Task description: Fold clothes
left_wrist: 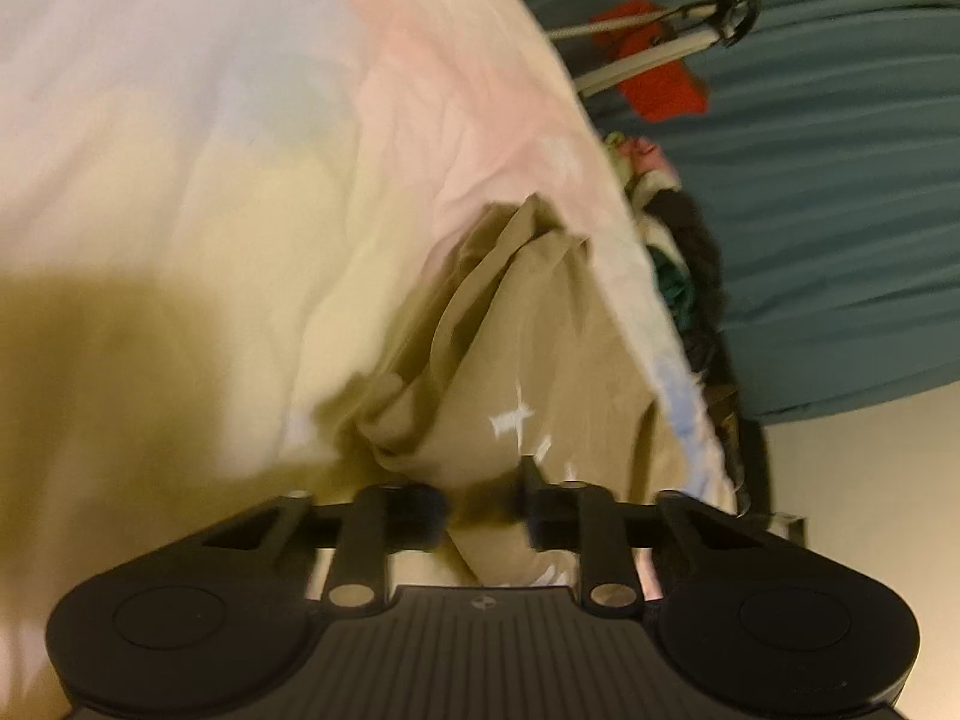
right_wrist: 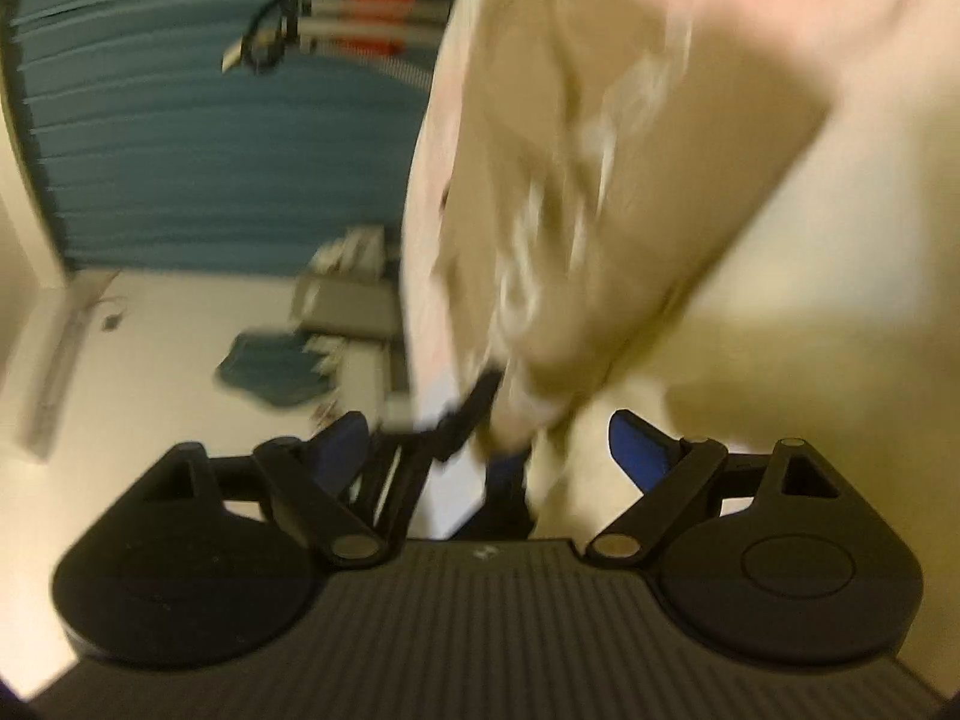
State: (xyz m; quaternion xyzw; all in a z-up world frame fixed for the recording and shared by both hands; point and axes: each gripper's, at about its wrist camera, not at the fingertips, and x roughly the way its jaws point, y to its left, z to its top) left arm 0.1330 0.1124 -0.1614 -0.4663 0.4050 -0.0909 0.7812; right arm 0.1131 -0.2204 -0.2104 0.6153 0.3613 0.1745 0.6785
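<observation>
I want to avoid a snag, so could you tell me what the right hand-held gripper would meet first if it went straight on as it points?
Probably the tan printed cloth hanging just ahead of the open right hand-held gripper; blur leaves depth unclear.

Soft bed cover (left_wrist: 180,120) in pale pink, white and yellow, tan cloth with white marks (left_wrist: 540,360) lying rumpled on top, pale floor (right_wrist: 150,348) beside the bed, small blue-green rag (right_wrist: 273,372) lying on that floor
</observation>
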